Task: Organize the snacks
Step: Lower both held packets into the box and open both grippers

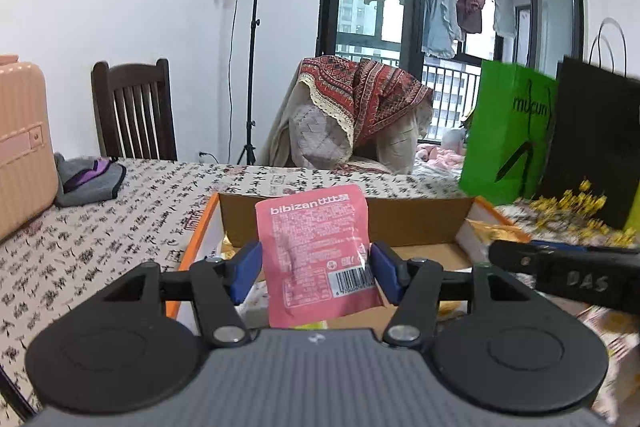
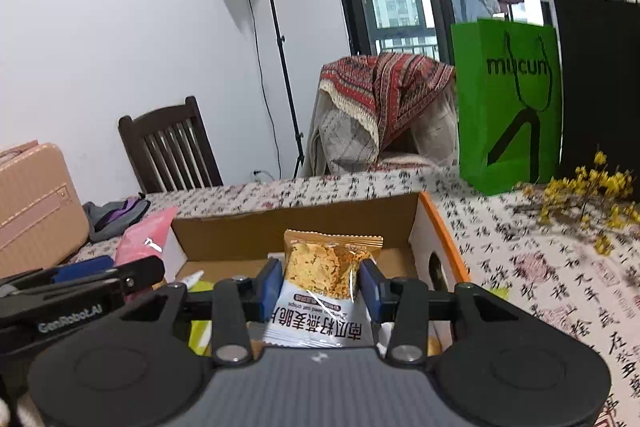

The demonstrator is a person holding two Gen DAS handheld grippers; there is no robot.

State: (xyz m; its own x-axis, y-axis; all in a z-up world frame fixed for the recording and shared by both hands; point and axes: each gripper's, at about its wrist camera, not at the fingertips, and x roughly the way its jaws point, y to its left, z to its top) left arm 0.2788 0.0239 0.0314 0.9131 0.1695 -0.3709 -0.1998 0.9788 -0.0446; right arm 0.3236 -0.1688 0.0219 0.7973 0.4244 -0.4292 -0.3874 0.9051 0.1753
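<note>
My left gripper [image 1: 316, 267] is shut on a pink bibizan snack packet [image 1: 316, 251], held upright above the open cardboard box [image 1: 416, 217] with orange edges. My right gripper [image 2: 322, 287] is shut on a gold and white oat crisp packet [image 2: 332, 275], held above the same box [image 2: 296, 231]. The pink packet [image 2: 146, 239] and the left gripper [image 2: 92, 287] show at the left of the right wrist view. The right gripper's black body [image 1: 568, 275] shows at the right of the left wrist view. More snack packets lie inside the box, mostly hidden.
The table has a calligraphy-print cloth [image 2: 540, 267]. A green paper bag [image 2: 508, 103] and a black bag [image 2: 600, 87] stand at back right beside yellow flowers [image 2: 592, 195]. A pink suitcase [image 1: 22, 143] and grey cloth [image 1: 88, 179] lie at left. A wooden chair [image 1: 134, 111] stands behind.
</note>
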